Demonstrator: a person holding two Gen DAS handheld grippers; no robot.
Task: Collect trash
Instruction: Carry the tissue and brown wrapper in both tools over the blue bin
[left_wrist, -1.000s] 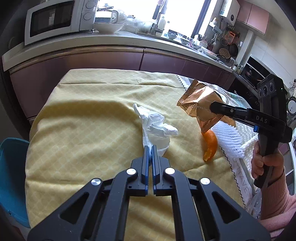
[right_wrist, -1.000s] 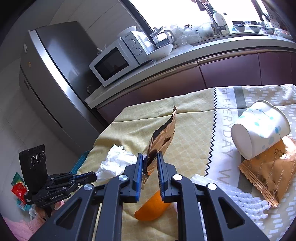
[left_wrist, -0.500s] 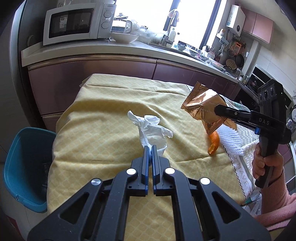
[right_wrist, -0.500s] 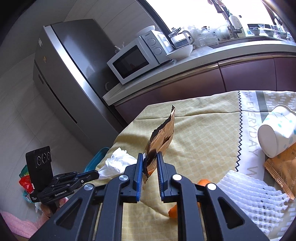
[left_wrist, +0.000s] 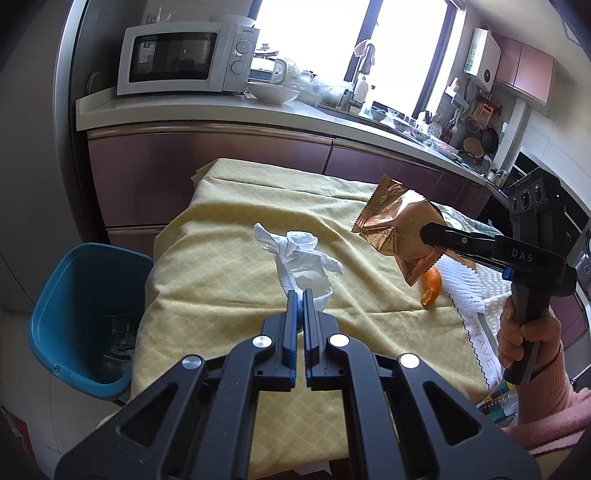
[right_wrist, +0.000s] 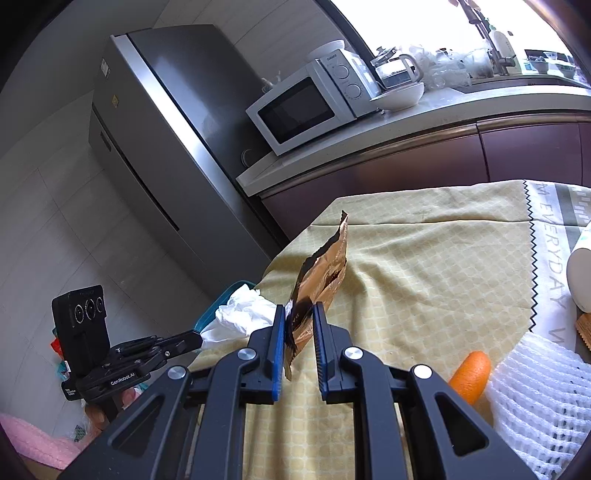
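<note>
Yellow cloth: a quilted yellow cloth (left_wrist: 229, 280) covers the bench and serves as the landmark for every place below.
Left tongs: the left tongs (left_wrist: 300, 295) are pressed together on the bottom of a crumpled white tissue (left_wrist: 303, 262), which stands up above the middle of the yellow cloth.
Right tongs: the right tongs (right_wrist: 300, 314) pinch a copper-brown snack wrapper (right_wrist: 325, 273) near its lower end; the wrapper rises upright from between the blue pads, lifted clear of the yellow cloth.
Wrapper from the left camera: the wrapper hangs at the tip of the right tongs, above the right edge of the yellow cloth.
Hand: a hand (left_wrist: 524, 332) in a pink sleeve grips the handle of the right tongs, off the cloth's right side.
Orange peel: a piece of orange peel (left_wrist: 431, 290) lies on the yellow cloth at its right edge, just below the hanging wrapper.
Foam net: a white foam net (right_wrist: 543, 384) lies just right of the peel, on a grey-and-white printed cloth (right_wrist: 550, 236) beside the yellow one.
Bin: a blue bin (left_wrist: 48, 325) stands on the floor by the left edge of the yellow cloth, well below it.
Microwave: a white microwave (left_wrist: 184, 57) sits on the kitchen counter beyond the far end of the yellow cloth.
</note>
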